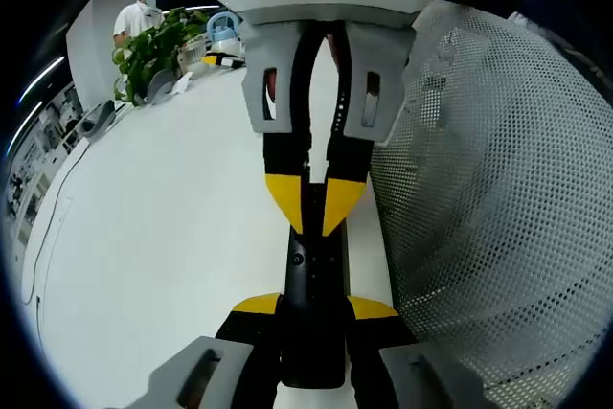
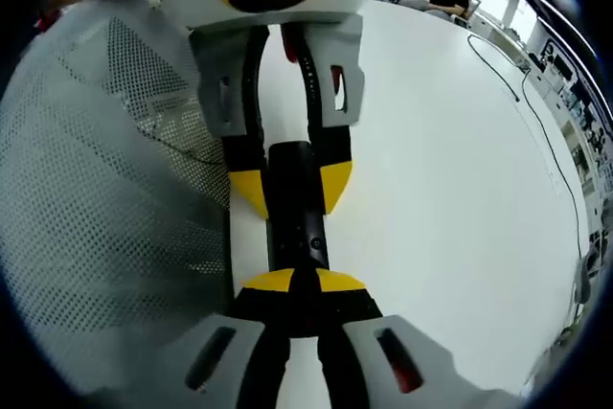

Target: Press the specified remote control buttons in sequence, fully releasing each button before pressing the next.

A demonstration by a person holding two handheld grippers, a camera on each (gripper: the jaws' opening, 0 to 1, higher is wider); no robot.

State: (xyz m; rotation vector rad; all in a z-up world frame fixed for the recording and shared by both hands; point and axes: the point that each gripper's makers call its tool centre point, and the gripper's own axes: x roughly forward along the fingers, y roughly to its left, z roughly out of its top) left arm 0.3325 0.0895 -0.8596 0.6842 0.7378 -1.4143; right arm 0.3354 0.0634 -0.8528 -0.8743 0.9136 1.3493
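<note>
two grippers meet nose to nose over a black remote control (image 1: 312, 304) on a white table (image 1: 163, 237).

in the left gripper view we see our left gripper (image 1: 314, 308) clamped on the remote's near end, its body hidden between the jaws, while the right gripper (image 1: 316, 208) comes in from above with yellow tips together on the remote's far end. in the right gripper view the right gripper (image 2: 303, 282) sits closed on the remote (image 2: 297, 213), and the left gripper (image 2: 289, 189) grips it opposite. buttons are too small for us to read. a grey mesh sleeve (image 1: 498, 198) blocks one side; plants (image 1: 153, 50) sit far off.
</note>
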